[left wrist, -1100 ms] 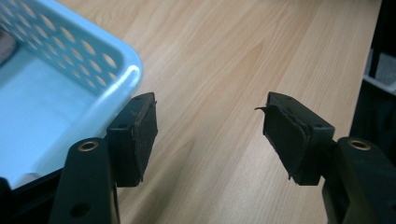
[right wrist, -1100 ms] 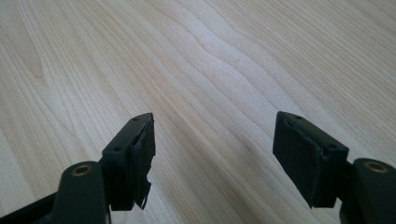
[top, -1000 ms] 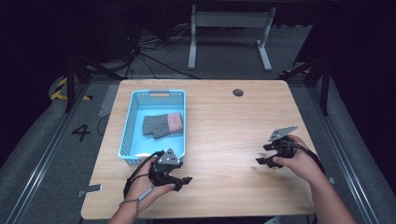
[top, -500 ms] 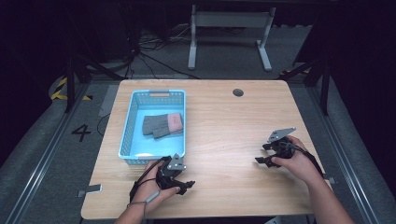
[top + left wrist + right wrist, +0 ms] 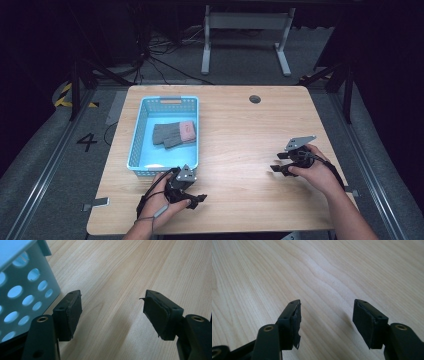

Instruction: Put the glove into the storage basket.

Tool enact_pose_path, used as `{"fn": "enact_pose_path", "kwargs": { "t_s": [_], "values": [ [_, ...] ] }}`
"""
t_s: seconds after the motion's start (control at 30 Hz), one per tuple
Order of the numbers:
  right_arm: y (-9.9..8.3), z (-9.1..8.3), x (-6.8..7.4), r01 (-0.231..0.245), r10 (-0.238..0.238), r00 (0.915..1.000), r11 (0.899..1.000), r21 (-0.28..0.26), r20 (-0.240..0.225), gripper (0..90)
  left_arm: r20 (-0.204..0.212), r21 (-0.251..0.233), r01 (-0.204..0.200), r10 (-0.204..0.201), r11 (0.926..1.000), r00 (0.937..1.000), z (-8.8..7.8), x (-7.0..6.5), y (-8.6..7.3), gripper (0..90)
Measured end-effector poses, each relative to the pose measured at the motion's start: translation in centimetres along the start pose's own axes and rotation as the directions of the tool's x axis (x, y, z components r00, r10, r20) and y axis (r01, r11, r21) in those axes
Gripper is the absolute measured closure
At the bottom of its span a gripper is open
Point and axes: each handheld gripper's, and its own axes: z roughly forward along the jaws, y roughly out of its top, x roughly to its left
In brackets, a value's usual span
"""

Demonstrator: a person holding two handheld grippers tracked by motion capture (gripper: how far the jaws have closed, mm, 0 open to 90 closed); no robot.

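Two sets of tongs are in our hands, and neither grips anything. Our left tongs (image 5: 197, 199) stand released, jaws spread wide with only bare wood between them in the left gripper view; they sit low over the counter (image 5: 240, 140) just beside the near right corner of the blue basket (image 5: 134, 150), whose perforated wall (image 5: 22, 297) shows at the left of that view. Our right tongs (image 5: 276, 162) are well apart from the basket, out toward the counter's right side. Their jaws have just been closing a little, yet a wide gap remains and nothing lies between them, so we call them released too.

Inside the basket, toward its far half, lies a pair of grey gloves (image 5: 167, 134) with a pink cuff (image 5: 187, 130), flat on the basket floor and side by side. Nothing else rests on the wood around the basket.

We judge that the work concerns these gloves and the basket. If the aim is to put them in, that part looks done, and all that is left is to draw both hands away. If the aim is to take them out, nothing has started: the left tongs sit nearest, but outside the basket wall, and would need to rise over the rim first.
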Motion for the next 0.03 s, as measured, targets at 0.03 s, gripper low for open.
{"fn": "enact_pose_path", "kwargs": {
  "t_s": [0.03],
  "values": [
    [0.07, -0.03, -0.01, 0.004, -0.004, 1.0, 1.0, -0.005, 0.003, 39.6, -0.003, 0.002, -0.001, 0.001, 1.0, 1.0, -0.04, 0.01, -0.05, 31.9]
  ]
}}
